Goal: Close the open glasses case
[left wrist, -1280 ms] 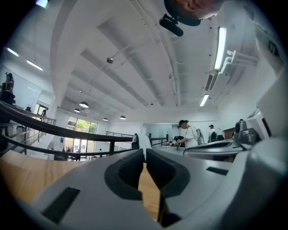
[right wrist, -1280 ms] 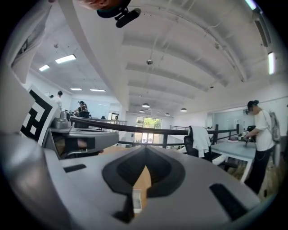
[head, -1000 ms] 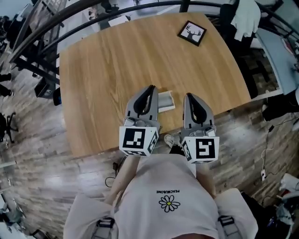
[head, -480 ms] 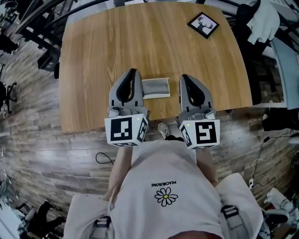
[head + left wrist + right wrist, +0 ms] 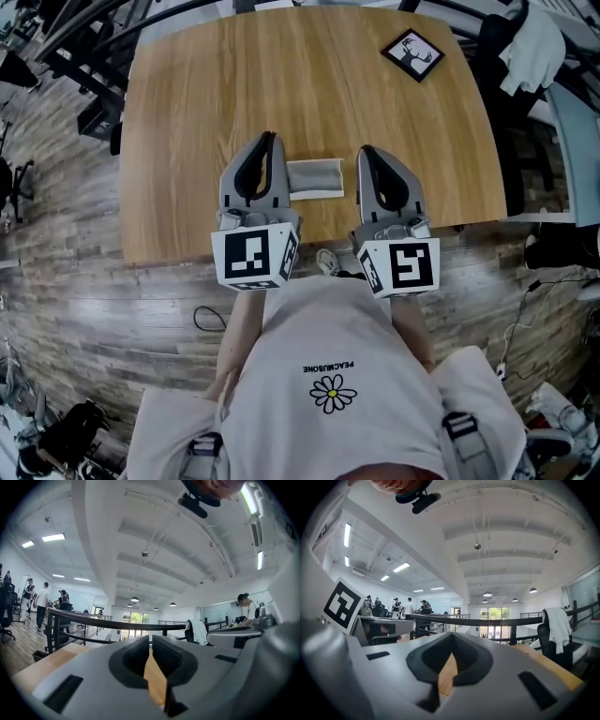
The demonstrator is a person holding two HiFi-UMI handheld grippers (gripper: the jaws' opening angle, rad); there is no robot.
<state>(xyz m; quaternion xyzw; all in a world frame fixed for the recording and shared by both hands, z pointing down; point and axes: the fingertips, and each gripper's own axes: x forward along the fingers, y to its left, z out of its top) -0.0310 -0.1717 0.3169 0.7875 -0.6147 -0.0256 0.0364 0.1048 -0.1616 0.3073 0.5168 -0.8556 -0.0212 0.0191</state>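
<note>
A grey glasses case (image 5: 314, 178) lies flat on the wooden table (image 5: 187, 112) near its front edge, with a pale strip along its near side. Whether its lid is down I cannot tell from the head view. My left gripper (image 5: 269, 141) hangs just left of the case, its jaws shut with nothing between them. My right gripper (image 5: 367, 153) hangs just right of the case, also shut and empty. Both point level across the table. The left gripper view shows my left gripper (image 5: 150, 645) with jaws together; the right gripper view shows my right gripper (image 5: 451, 654) likewise. Neither shows the case.
A black-framed deer picture (image 5: 412, 54) lies at the table's far right corner. A black railing (image 5: 117, 625) runs beyond the far edge. A chair draped with pale clothing (image 5: 534, 42) stands to the right. The table's front edge (image 5: 187, 255) is right below the grippers.
Both grippers have swung a little and now point straighter across the table, the left one more. The case stays between them, and both jaws stay shut.
</note>
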